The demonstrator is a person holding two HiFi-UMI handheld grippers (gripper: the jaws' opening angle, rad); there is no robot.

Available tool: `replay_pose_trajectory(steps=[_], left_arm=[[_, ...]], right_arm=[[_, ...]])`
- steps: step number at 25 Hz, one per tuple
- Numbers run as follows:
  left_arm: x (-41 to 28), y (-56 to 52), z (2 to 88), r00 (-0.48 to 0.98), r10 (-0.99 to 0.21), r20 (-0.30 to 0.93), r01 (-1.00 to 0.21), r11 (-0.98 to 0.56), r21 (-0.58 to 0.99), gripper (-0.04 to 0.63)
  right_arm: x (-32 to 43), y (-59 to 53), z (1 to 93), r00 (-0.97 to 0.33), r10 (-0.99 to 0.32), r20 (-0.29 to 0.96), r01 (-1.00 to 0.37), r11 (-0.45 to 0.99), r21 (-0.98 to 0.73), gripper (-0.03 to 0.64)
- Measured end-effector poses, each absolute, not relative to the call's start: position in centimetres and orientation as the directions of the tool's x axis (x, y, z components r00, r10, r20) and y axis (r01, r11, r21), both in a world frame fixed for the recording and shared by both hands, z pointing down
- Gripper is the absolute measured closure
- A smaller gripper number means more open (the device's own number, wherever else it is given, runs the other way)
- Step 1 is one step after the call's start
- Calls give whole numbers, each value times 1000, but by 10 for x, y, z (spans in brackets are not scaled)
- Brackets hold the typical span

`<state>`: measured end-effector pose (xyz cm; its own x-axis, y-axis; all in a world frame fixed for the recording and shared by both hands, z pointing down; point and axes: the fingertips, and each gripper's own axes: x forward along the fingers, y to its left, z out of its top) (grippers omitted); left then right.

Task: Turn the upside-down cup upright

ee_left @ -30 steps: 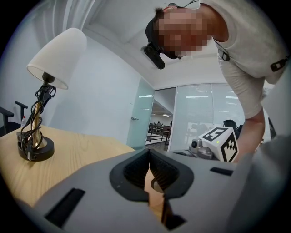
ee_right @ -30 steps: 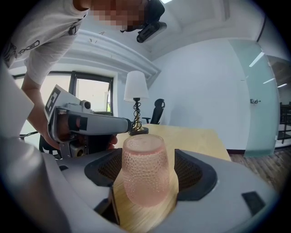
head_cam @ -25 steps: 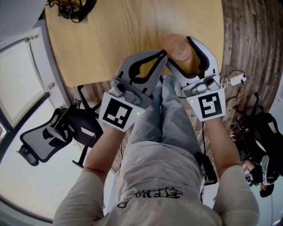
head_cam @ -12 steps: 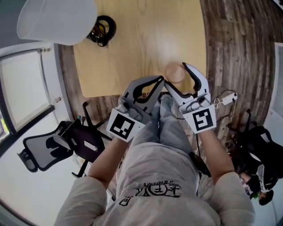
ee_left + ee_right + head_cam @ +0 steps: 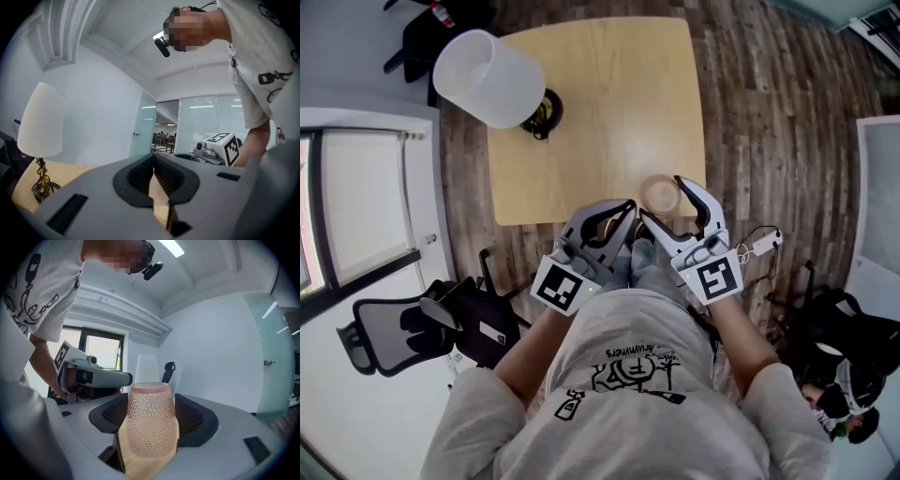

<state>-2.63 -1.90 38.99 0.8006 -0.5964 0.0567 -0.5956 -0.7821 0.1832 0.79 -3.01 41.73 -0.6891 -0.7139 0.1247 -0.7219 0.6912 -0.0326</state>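
Note:
A pinkish dimpled glass cup point(image 5: 659, 193) stands upside down, its thick base on top, between the jaws of my right gripper point(image 5: 660, 199). That gripper is shut on the cup's sides and holds it above the near edge of the wooden table point(image 5: 600, 103). In the right gripper view the cup point(image 5: 151, 420) fills the gap of the right gripper point(image 5: 150, 401), with table wood showing below it. My left gripper point(image 5: 630, 208) sits just left of the right one, shut and empty. In the left gripper view the left gripper point(image 5: 153, 161) shows its jaws pressed together.
A lamp with a white shade point(image 5: 487, 77) stands on the table's far left corner, its cord coiled at the base. A black office chair point(image 5: 412, 323) is on the floor at the left. A white plug and cable point(image 5: 764, 242) lie at the right.
Both grippers have risen together, the cup staying in the right jaws. The head view has pulled back from the table, bringing the whole tabletop and the lamp into sight.

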Motion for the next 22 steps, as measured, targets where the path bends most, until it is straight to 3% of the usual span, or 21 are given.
replay_pose_trajectory(steps=[17, 19, 22], left_arm=[[-23, -11, 324, 821, -571, 16, -567, -810, 147, 586], [-24, -11, 323, 821, -570, 18, -565, -808, 166, 586], [-25, -13, 324, 825, -565, 12, -554, -806, 209, 583]], right_arm=[[14, -25, 336, -684, -727, 50, -729, 681, -72, 296], [21, -26, 337, -684, -728, 49, -725, 672, -148, 296], [41, -36, 343, -636, -771, 10, -701, 573, -426, 296]])
